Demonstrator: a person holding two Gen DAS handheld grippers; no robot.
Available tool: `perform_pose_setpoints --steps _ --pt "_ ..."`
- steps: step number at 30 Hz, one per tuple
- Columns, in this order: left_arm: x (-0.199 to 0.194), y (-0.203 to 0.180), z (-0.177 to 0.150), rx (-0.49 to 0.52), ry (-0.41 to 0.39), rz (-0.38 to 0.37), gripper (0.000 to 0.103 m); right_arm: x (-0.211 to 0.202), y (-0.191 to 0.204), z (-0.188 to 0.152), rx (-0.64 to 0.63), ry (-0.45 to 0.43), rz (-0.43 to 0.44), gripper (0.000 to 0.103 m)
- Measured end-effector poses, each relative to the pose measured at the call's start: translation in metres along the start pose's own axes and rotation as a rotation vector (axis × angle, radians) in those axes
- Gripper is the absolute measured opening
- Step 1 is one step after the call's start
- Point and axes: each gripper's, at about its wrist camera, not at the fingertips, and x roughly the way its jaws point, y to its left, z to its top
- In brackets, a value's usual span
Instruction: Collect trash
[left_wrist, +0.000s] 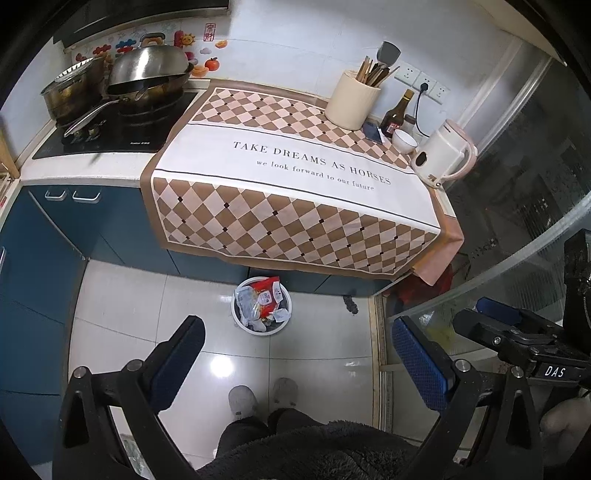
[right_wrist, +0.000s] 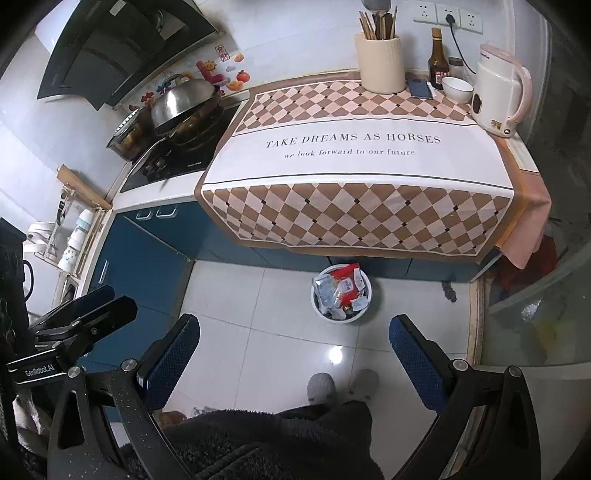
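Left gripper (left_wrist: 297, 341): held high above the floor, jaws spread wide, nothing between them. It also shows at the lower left edge of the right wrist view.

Right gripper (right_wrist: 295, 338): same height, jaws released and empty; seen at the right edge of the left wrist view.

Bin (left_wrist: 283, 321) (right_wrist: 364, 316): small, white, round, standing on the tiled floor just in front of the blue cabinets, below the hanging edge of the cloth. It is filled to the rim.

Trash (left_wrist: 260, 301) (right_wrist: 341, 291): crumpled wrappers in the bin, one red and white, others silver-grey (print too small to read).

Surface: covered by a checked cloth (left_wrist: 295, 206) (right_wrist: 354, 184) with a white band of lettering; the middle of the cloth is bare.

Back right of the surface, grouped close together: cream utensil pot (right_wrist: 378, 61), dark bottle (right_wrist: 436, 61), phone (right_wrist: 420, 88), white bowl (right_wrist: 457, 88), white kettle (right_wrist: 498, 98).

Left of the cloth: black hob with a lidded wok (left_wrist: 151, 79) and a second pot (left_wrist: 70, 92).

Person: dark fleecy garment and two grey slippers (left_wrist: 242, 400), standing on the floor facing the bin.
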Motion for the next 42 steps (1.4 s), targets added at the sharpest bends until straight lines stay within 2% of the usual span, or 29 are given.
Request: perform_pose_setpoints --steps 42 --pt "0.009 -0.017 -0.015 -0.003 0.054 -0.042 0.103 0.004 -0.013 -0.018 -0.004 0.035 0.013 0.103"
